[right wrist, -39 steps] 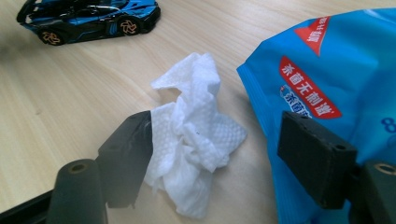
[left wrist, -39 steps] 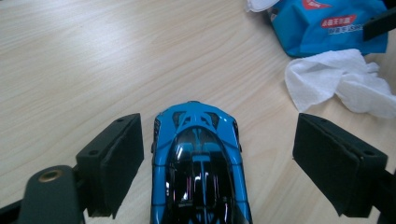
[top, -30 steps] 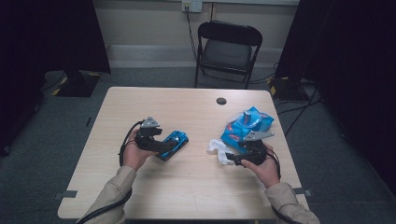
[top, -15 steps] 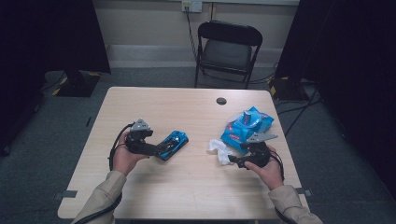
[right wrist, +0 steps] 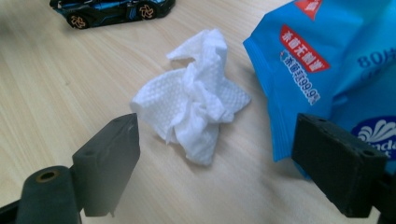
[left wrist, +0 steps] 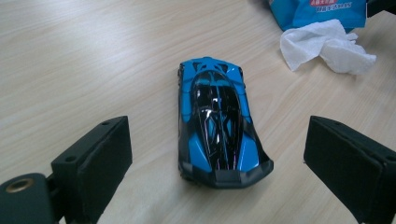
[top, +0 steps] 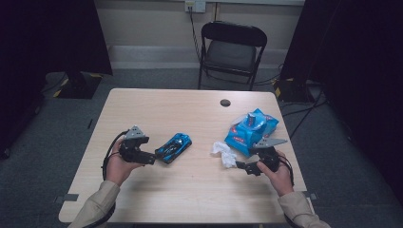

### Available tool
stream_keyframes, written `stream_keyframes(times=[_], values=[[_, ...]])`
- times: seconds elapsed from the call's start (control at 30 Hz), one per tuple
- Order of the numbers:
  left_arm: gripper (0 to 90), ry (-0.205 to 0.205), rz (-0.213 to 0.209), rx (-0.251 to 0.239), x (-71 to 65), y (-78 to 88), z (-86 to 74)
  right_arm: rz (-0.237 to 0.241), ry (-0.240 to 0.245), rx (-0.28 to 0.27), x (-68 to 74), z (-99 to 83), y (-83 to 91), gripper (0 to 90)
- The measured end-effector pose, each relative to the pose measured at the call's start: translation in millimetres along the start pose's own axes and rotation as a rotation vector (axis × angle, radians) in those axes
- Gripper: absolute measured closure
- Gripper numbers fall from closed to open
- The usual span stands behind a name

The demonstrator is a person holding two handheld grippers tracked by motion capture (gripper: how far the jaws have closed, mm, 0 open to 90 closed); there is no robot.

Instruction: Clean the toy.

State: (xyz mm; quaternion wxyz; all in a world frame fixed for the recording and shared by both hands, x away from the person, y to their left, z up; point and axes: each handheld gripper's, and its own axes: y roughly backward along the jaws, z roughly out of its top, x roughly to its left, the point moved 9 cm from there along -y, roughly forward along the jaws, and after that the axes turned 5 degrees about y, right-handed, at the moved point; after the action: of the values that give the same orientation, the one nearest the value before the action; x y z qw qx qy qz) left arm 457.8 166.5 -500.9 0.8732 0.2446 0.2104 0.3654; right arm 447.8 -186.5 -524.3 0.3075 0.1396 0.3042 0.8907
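Observation:
A blue and black toy car [top: 175, 146] lies on the wooden table [top: 157, 109], left of centre. My left gripper [top: 151, 159] sits just behind it, open. Its jaws have just been opening. In the left gripper view the car [left wrist: 217, 121] lies ahead of the wide-apart pads of my left gripper [left wrist: 217, 140], untouched. A crumpled white wipe [top: 224, 153] rests beside a blue wipes pack [top: 249, 130]. My right gripper [top: 242, 167] points at the wipe [right wrist: 194, 107]. Its jaws have just been opening, and my right gripper [right wrist: 219, 140] holds nothing.
A small black round disc [top: 225, 102] lies near the table's far edge. A black folding chair [top: 231, 47] stands behind the table. The wipes pack [right wrist: 336, 70] lies close to the right jaw. The car [right wrist: 112, 9] is farther off across the table.
My left gripper has let go of the car and drawn back to the left; the car stays in place. The right hand has hardly moved.

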Motion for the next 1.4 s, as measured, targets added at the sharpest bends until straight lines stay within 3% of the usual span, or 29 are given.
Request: stream_keyframes(times=[0.63,1.13,1.4], values=[[8.9,-0.003,0.017,0.025,7.4,21.8,-43.2,-0.026,-0.025,0.004,-5.0,-29.0,21.6,14.9],[8.7,-0.065,0.018,0.050,2.4,28.2,-76.8,-0.028,-0.033,0.041,-2.1,-54.7,23.6,14.9],[8.1,-0.093,0.023,0.095,1.4,22.2,-89.6,-0.058,0.002,0.079,-3.7,-65.7,19.7,14.9]])
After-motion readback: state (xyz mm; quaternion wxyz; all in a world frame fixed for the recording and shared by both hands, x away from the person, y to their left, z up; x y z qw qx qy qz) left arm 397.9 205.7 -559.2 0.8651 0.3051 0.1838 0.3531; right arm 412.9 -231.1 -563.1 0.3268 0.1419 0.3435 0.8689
